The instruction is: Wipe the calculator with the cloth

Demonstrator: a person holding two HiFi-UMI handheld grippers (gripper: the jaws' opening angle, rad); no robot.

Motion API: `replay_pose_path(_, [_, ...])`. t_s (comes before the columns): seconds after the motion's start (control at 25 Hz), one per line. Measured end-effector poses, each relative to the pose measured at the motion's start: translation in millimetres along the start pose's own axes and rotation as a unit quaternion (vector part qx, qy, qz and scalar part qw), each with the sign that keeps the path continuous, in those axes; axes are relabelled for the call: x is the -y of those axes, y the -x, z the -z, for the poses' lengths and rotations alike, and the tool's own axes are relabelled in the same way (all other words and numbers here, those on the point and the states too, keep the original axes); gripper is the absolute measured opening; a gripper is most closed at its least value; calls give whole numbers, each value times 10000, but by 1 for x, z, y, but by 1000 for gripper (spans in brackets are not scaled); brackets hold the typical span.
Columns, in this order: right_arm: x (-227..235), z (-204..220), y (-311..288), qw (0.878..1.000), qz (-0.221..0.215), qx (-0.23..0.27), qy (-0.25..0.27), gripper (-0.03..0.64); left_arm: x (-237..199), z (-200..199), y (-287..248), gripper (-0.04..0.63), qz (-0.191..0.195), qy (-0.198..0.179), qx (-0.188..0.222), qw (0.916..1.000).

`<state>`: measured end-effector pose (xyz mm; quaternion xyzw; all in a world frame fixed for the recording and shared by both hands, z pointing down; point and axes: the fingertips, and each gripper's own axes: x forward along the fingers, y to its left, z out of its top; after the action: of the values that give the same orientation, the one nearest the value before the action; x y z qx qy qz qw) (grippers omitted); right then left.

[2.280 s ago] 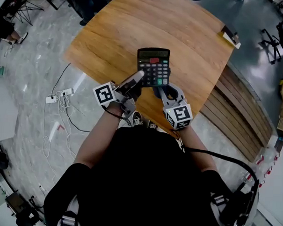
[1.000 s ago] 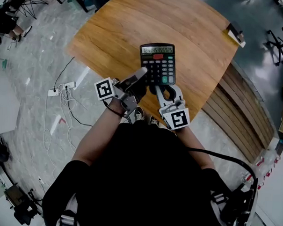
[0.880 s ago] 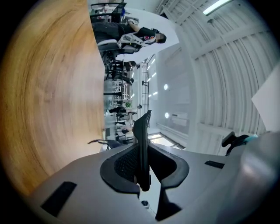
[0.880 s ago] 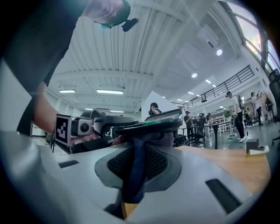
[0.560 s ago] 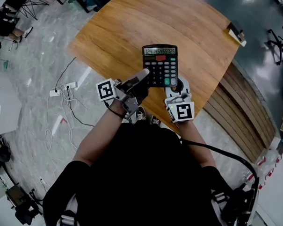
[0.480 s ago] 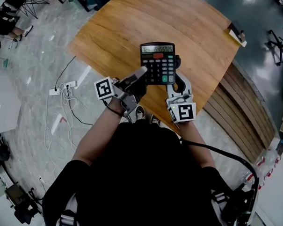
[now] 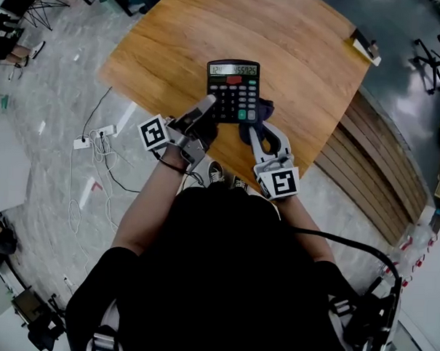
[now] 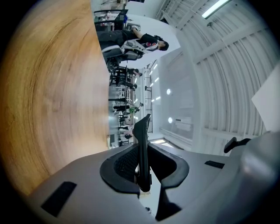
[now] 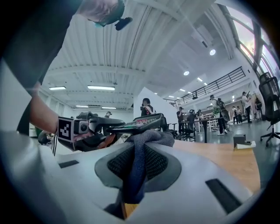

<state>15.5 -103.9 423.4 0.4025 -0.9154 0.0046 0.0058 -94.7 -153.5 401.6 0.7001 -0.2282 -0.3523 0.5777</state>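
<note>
1. The left gripper (image 8: 143, 180) is seen from behind its 2 grey jaws, which are closed on the calculator (image 8: 142, 144).
2. The calculator is seen edge-on as a thin dark slab that rises up the frame from between the dark ribbed pads.
3. The left side is filled by the wooden counter (image 8: 52, 87), whose edge runs vertically through the frame.
4. To the right, a white hall with a ribbed ceiling and a light strip (image 8: 216, 8) is shown.
5. A person (image 8: 146, 41) in a dark top is seen far off at the top centre.

I saw a row of digits on the calculator (image 7: 234, 92), too small for me to read.
</note>
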Motion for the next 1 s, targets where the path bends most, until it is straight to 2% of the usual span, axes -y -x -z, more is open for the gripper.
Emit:
replay_pose_path(0.12, [-4,3,7,9999,-68,-90,107,52,-8,-9,0,74,-68,73,119,9999])
replay_pose_path(0.24, [-2,2,19,9999,1,-116,94,52,-21,-19,-1,72,-219,-18,171,9996])
replay_pose_path(0.4, [15,-1,30,9995,293,-65,38,52,-46,-22,2,73,-456,-322,-90,9984])
replay_pose_path(0.48, [29,3,32,9985,518,-155,16,52,-64,-12,6,72,-595,-335,-271,9973])
replay_pose_path(0.6, [54,20,33,9938,959,-570,6,52,-102,9,14,72,-916,-188,-424,9947])
replay_pose_path(0.72, [74,46,32,9841,1376,-1114,-123,52,-143,32,25,72,-1396,-122,-597,9883])
replay_pose_path(1.0, [86,113,27,9589,1654,-2266,-431,52,-193,64,40,73,-2109,-446,-1055,9708])
